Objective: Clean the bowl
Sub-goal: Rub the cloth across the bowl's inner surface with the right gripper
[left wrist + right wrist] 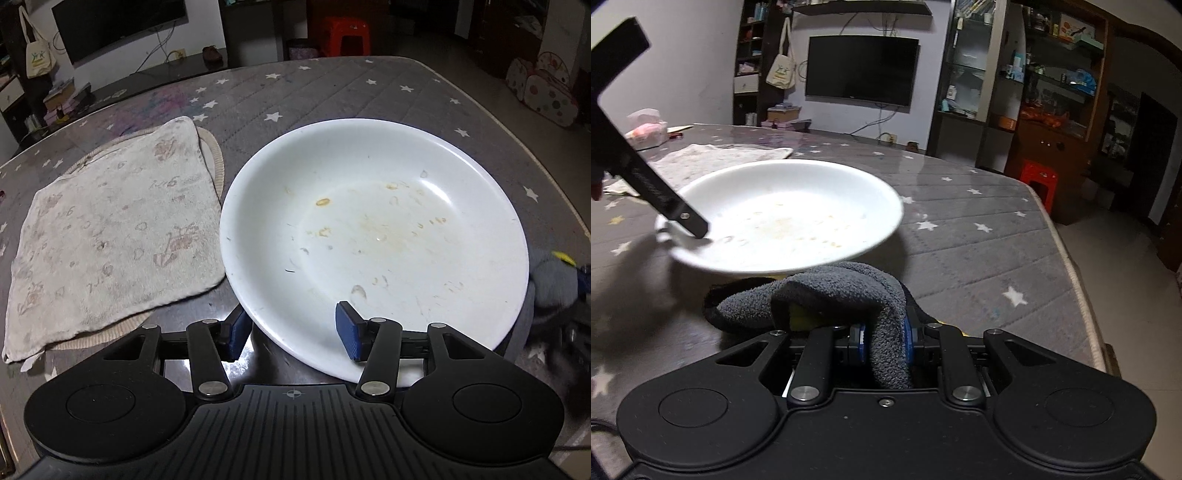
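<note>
Right gripper point(882, 347): we noted its 2 blue pads pinched narrow on a fold of grey cloth point(827, 291), with a yellow patch showing under the fold, possibly a sponge side. The cloth hung just below the near rim of the bowl point(786, 214), not yet inside it.

Left gripper point(291, 332): jaws stood wide, straddling the near-left rim of the bowl point(369, 229); one pad point(349, 330) sat over the inner wall, the other outside and lower. We could not tell whether either pad touched the rim. In the right view the bowl looked tipped or raised on that side.

Bowl contents: shallow, white, holding only dried yellowish rings and smears across the floor, plus 1 dark fleck near the left wall. No liquid that we could see.

Beyond: a pale printed towel point(114, 236) lay flat on a woven mat point(216, 162) just left of the bowl, all on the star-patterned table cover point(332, 88).

Risks, as we judged them: with the left jaws unclosed, a wiping push from the cloth could slide or tip the bowl toward the towel. The glazed rim looked slick, so a shallow pinch might slip.
</note>
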`<act>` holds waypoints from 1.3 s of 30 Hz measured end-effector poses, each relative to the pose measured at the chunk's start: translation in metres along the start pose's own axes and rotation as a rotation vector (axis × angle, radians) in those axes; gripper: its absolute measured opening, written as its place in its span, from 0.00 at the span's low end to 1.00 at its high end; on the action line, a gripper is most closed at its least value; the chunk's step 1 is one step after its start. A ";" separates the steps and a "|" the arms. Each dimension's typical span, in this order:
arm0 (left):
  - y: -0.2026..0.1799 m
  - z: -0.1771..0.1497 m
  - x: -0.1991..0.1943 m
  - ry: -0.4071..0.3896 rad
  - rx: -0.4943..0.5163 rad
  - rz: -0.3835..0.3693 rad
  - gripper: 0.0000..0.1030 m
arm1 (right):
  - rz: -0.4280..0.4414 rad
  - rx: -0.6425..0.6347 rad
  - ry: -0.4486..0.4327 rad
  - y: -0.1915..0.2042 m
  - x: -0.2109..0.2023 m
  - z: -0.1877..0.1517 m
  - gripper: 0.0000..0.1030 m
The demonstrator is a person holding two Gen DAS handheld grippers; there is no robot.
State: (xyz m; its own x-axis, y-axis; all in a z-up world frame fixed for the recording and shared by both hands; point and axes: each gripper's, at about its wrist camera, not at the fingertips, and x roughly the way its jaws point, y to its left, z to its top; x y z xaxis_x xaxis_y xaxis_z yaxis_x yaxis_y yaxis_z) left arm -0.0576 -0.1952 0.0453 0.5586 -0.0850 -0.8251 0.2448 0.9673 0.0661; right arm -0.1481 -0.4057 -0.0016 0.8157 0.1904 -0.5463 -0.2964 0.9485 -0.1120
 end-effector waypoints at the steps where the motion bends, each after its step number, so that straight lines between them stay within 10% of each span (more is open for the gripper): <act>1: 0.000 -0.001 -0.001 -0.002 -0.001 0.000 0.50 | 0.011 0.000 -0.003 0.003 -0.003 -0.001 0.19; 39: 0.009 0.012 0.013 -0.024 0.254 -0.015 0.50 | 0.015 0.073 -0.010 -0.021 0.040 0.021 0.20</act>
State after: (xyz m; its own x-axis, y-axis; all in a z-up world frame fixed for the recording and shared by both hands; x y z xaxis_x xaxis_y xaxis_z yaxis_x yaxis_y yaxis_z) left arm -0.0386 -0.1907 0.0422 0.5713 -0.1071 -0.8137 0.4423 0.8753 0.1953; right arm -0.0989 -0.4123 -0.0032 0.8167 0.2070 -0.5387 -0.2721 0.9613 -0.0432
